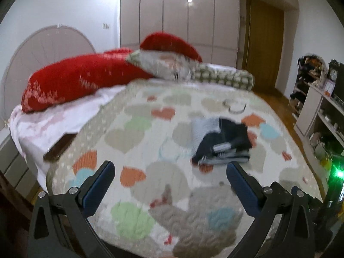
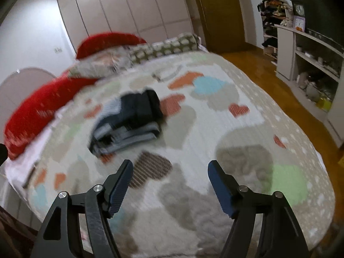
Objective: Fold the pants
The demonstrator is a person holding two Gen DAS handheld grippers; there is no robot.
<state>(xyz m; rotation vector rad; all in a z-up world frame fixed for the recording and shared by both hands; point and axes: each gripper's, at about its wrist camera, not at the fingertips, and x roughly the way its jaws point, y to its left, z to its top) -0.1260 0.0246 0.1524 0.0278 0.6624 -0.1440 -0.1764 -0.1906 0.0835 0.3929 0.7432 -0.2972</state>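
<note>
Left gripper [image 1: 171, 168] sits nearest the lens in the left view: jaws spread wide, nothing btwn the blue pads [image 1: 101, 185], held above the quilt [image 1: 163, 193]. Right gripper [image 2: 169, 167] same story in the right view, jaws wide apart & empty, also over the quilt.

Pants [image 1: 221, 142] lie folded in a compact dark bundle w/ pale grey-blue layers showing at the near edge. In the left view they're just beyond the right-hand pad, slightly off to that side, not touching it. In the right view the pants [image 2: 129, 120] lie beyond the left-hand pad and a bit outside it, also clear of the jaws. Both views are motion-blurred, so fold details can't be made out.

Quilt w/ orange, green, blue & grey hearts runs under and ahead of both jaw pairs. Past the pants, far from the jaws: red pillows [image 1: 81, 79] and a patterned pillow [image 1: 172, 66] at the head of the bed. A dark flat object [image 1: 60, 146] lies on the white sheet [image 1: 43, 124], out beyond the left-hand pad in the left view; can't tell what it is. Further back, wardrobe [image 1: 178, 15] and wooden door [image 1: 264, 45]. Shelves [image 2: 309, 49] stand off to the right of the right gripper's jaws, across wooden floor [image 2: 268, 79].
</note>
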